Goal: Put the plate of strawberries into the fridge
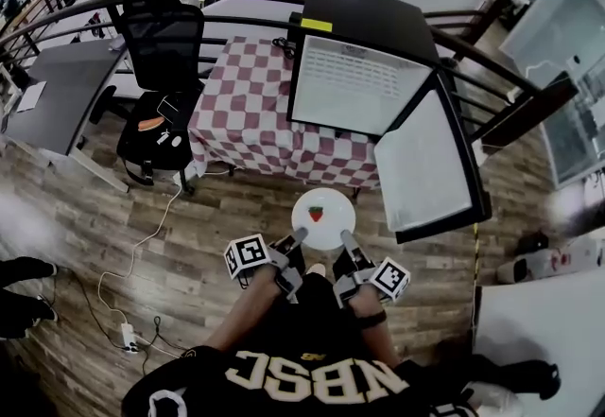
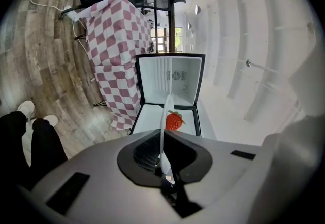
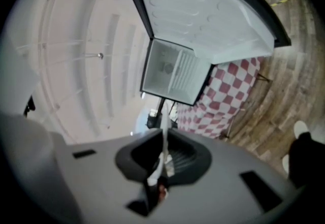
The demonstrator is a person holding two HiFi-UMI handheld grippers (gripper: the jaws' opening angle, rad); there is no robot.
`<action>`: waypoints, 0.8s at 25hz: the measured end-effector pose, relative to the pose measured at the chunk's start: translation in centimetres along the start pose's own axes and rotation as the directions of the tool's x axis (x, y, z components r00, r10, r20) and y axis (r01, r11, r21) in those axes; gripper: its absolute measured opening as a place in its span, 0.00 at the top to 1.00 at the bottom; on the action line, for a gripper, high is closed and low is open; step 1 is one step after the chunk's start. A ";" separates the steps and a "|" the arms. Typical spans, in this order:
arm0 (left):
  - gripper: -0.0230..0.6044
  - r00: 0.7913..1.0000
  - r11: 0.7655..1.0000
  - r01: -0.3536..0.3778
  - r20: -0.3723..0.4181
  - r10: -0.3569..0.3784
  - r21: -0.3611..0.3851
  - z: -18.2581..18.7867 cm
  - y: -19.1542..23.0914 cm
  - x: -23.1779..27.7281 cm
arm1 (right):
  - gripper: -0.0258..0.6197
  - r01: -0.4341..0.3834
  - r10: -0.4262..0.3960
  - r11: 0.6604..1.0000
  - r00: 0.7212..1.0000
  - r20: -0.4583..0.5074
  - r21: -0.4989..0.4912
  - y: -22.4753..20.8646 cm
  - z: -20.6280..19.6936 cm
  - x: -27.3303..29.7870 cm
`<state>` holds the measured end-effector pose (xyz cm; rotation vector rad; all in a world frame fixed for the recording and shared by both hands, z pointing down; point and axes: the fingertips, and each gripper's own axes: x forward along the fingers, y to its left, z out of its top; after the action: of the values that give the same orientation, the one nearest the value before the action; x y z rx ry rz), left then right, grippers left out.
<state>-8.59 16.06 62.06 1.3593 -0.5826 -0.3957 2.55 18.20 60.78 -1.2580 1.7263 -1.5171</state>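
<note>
**Inspector:** Wood-plank floor (image 1: 113,217) underfoot. A worktop (image 1: 246,112) under a red-and-white checked cloth stands ahead of you, with a black office chair (image 1: 161,56) to its left. The fridge (image 1: 364,84) sits just beside the worktop on the right, and its door (image 1: 425,160) is swung fully open.

**Operator:** Where's the plate?

**Inspector:** The white plate (image 1: 336,228) is in the air in front of you, over the floor and short of the fridge opening. It touches neither the worktop nor the fridge. You carry it between both tools.

**Operator:** And the grip?

**Inspector:** Your left gripper (image 1: 295,239) has its fingers closed onto the plate's near-left rim. The left gripper view shows the rim edge-on between them. Your right gripper (image 1: 347,239) is clamped the same way on the near-right rim, and the right gripper view shows the thin white edge pinched between its fingers.

**Operator:** The fruit?

**Inspector:** One strawberry (image 1: 316,213) is visible on the plate, red with a green top, lying a little toward your left side. The plate appears roughly level from the head view.
</note>
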 end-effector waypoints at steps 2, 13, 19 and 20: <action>0.92 1.000 1.000 -0.005 0.002 0.005 -0.007 1.1 0.2 1.0 | 0.91 0.019 -0.019 1.000 1.000 -0.009 -0.014 -0.4 0.7 1.2; 0.92 0.999 0.998 -0.017 0.051 0.014 0.062 9.0 -3.6 11.4 | 0.91 -0.027 0.028 1.000 0.999 0.026 -0.004 0.0 10.1 10.8; 0.92 0.997 0.997 -0.016 0.074 0.010 0.072 11.5 -5.5 16.4 | 0.91 -0.084 0.084 0.996 0.996 0.009 -0.008 0.9 15.1 14.6; 0.92 0.997 0.997 -0.017 0.079 0.012 0.069 11.9 -5.5 17.0 | 0.91 -0.094 0.094 0.996 0.995 0.009 -0.005 0.8 15.8 15.2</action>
<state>-1.80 -4.25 60.58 1.4106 -0.6764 -0.4216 9.06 -2.69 59.06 -1.1668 1.7589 -1.4520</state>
